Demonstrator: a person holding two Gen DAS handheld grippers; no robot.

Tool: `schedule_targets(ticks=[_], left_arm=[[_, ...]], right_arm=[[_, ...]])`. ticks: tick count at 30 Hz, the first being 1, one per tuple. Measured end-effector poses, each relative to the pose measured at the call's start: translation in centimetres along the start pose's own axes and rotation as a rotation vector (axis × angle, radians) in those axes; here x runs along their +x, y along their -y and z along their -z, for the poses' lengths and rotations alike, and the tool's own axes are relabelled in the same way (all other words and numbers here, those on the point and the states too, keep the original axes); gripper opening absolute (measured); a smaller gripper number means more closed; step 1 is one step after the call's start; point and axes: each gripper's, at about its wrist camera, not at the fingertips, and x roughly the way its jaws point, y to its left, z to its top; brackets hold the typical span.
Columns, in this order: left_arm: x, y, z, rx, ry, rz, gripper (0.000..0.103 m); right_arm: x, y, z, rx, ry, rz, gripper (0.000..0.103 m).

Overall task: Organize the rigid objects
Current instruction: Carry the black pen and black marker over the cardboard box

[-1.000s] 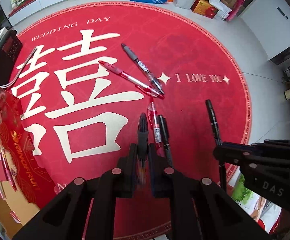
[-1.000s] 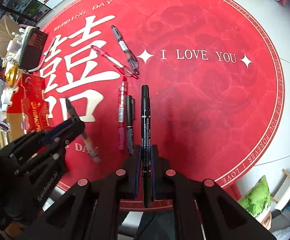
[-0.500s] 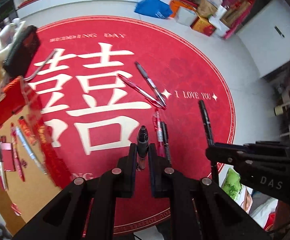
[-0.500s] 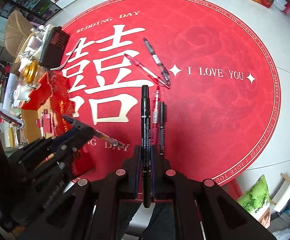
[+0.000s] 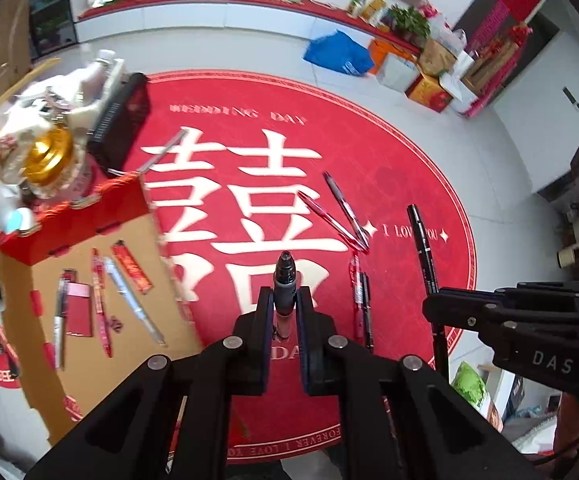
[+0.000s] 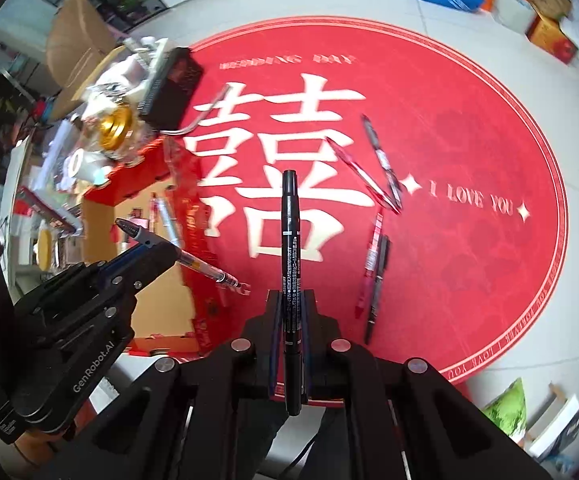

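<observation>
Both tools pinching pens over the red mat

Left wrist view: left tool [image 5: 285,308] clamps a grey-tipped pen [image 5: 285,276], bottom center. Right wrist view: right tool [image 6: 289,312] squeezes a black marker [image 6: 290,248], center; four pens [image 6: 373,208] lie on the mat [image 6: 469,140], right.

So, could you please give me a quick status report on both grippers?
Left gripper shut on a grey-grip pen. Right gripper shut on a black marker. Four pens left on mat; nothing blocking.
</observation>
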Motion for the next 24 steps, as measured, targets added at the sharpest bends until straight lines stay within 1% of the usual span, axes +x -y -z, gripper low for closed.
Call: schedule_targets(ticks=[4,7,15,20,24], left_arm=[[-1.8,-2.4,0.2,-0.056,0.033,-0.038,0.011],[-3.0,-4.4,0.5,-0.100,0.048,-0.080,0.011],[-6.1,-10.5,2.3,-0.236,0.096,-0.163,0.011],[-7.6,-13.6,3.7,-0.298,0.112,-0.201,0.011],[-8.1,-15.6,4.7,-0.334,0.107,-0.229,0.011]], right_arm=[[-0.2,-3.2,-0.5,-0.072,0.002,-0.011,0.010],[-0.1,-6.3,-0.9,-0.144,0.002,-0.019,0.010],[0.8,-14.4,-1.0,-0.321,-0.009,-0.048,0.010],[1.5,-18.7,-0.8,-0.402,-0.023,-0.067,0.010],[2.3,-21.1,-0.6,-0.456,-0.035,-0.066,0.010]])
